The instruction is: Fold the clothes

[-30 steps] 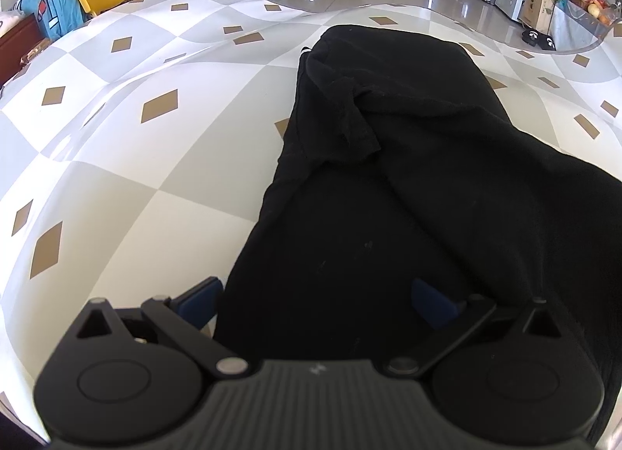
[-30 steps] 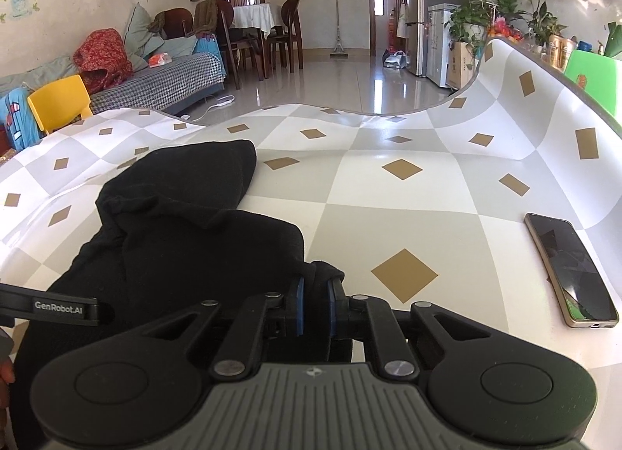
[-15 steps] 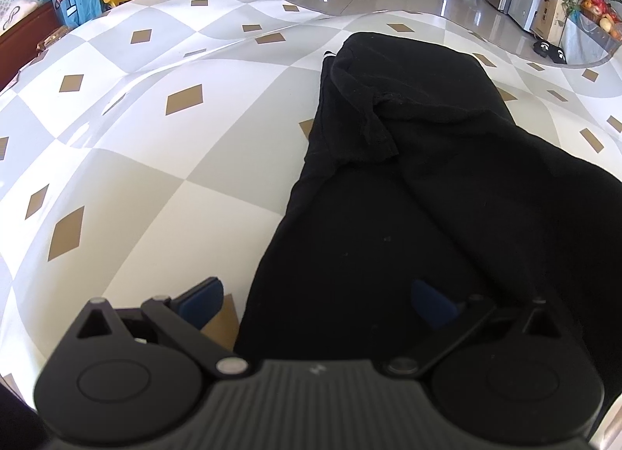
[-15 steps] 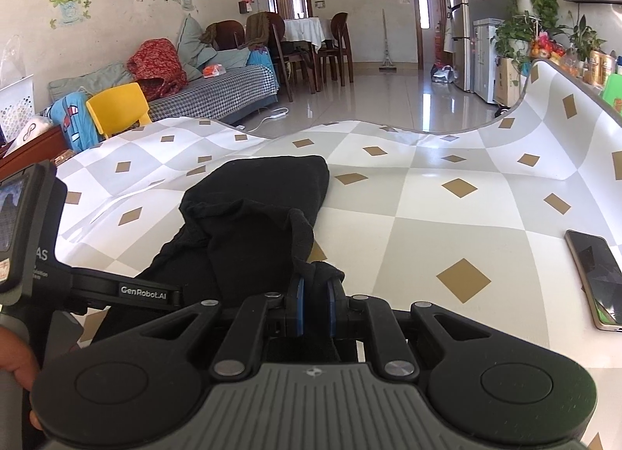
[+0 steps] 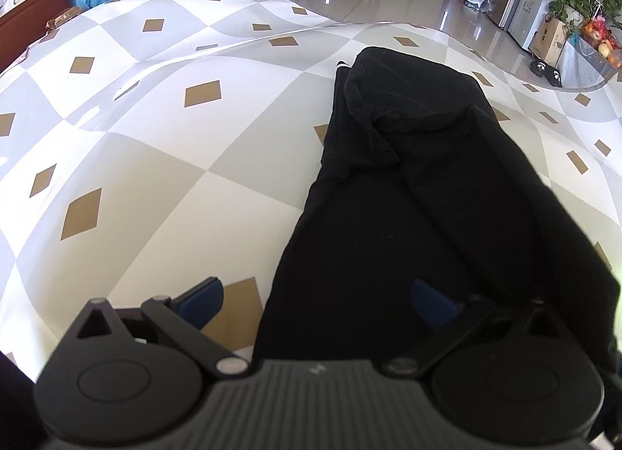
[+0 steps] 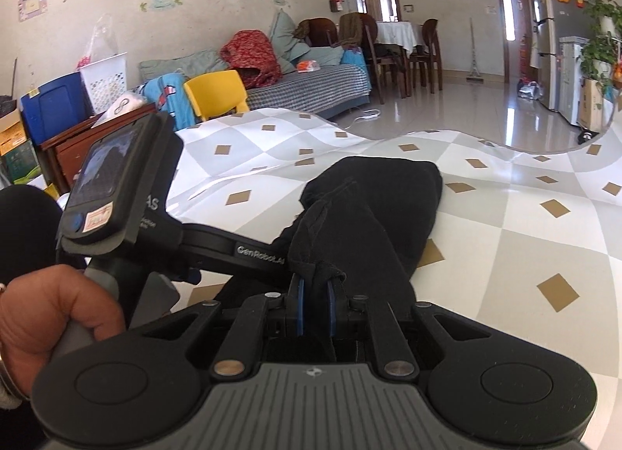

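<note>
A black garment [image 5: 420, 185] lies lengthwise on the checkered tablecloth [image 5: 155, 146], bunched at its far end. My left gripper [image 5: 317, 304] is open and straddles the garment's near left edge: the left pad is over the cloth of the table, the right pad over the black fabric. In the right wrist view the black garment [image 6: 373, 209] rises from the table toward me, and my right gripper [image 6: 314, 308] is shut on a pinched fold of its near edge. The left gripper's body [image 6: 128, 193] and a hand [image 6: 58, 314] holding it show at the left.
The tablecloth [image 6: 525, 255] spreads wide to the right and left of the garment. Beyond the table's far edge are a yellow chair [image 6: 215, 94], a sofa with piled clothes, a dining set and a fridge with plants.
My right gripper has lifted and swung left with the garment's edge in it; the phone has left its view. The left gripper's view drifted left, so the garment sits further right.
</note>
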